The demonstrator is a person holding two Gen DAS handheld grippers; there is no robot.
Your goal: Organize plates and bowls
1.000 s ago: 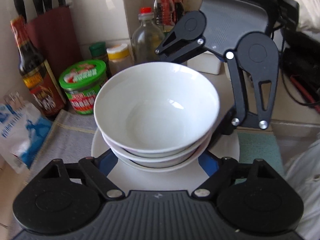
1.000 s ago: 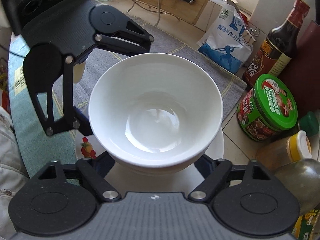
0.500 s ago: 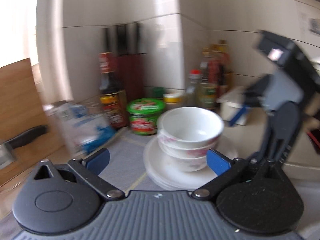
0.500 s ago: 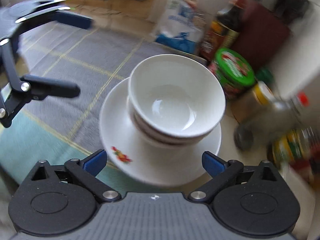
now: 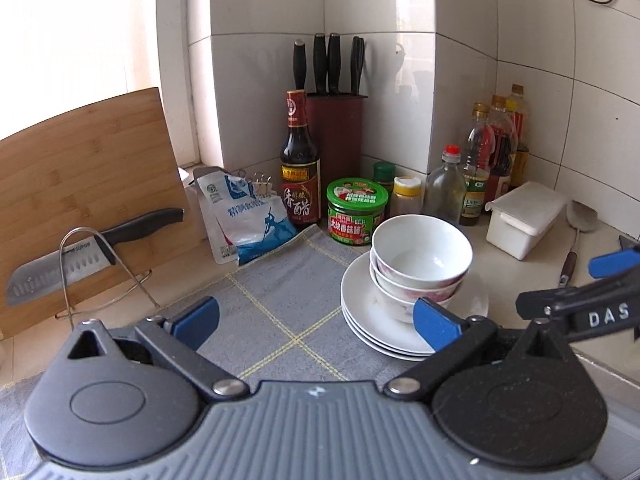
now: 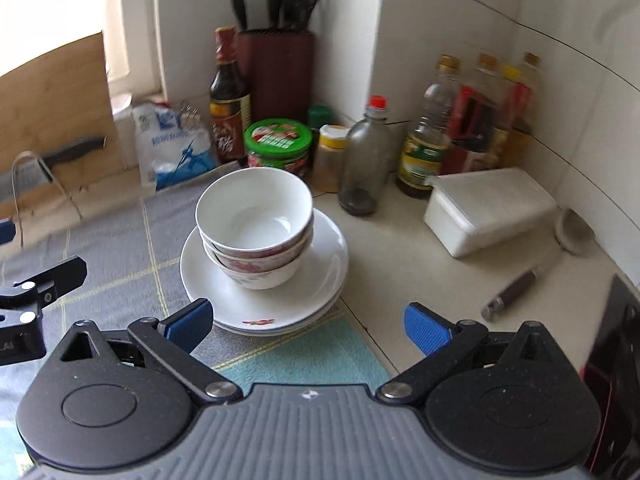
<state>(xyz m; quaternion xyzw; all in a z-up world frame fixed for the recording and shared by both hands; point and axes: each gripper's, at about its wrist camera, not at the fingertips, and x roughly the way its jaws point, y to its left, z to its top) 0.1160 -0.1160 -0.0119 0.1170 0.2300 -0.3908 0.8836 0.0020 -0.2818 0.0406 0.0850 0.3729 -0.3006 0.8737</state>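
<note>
Three nested bowls [image 5: 421, 254] on three stacked plates [image 5: 362, 314]; left tongs [image 5: 316, 322] and right tongs [image 6: 307, 325] both spread wide, empty.

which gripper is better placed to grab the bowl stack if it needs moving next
Probably the right gripper. It is open, and the bowl stack on the plates sits just ahead between its fingers. The left gripper is open too, but there the bowls lie off toward its right finger.
</note>
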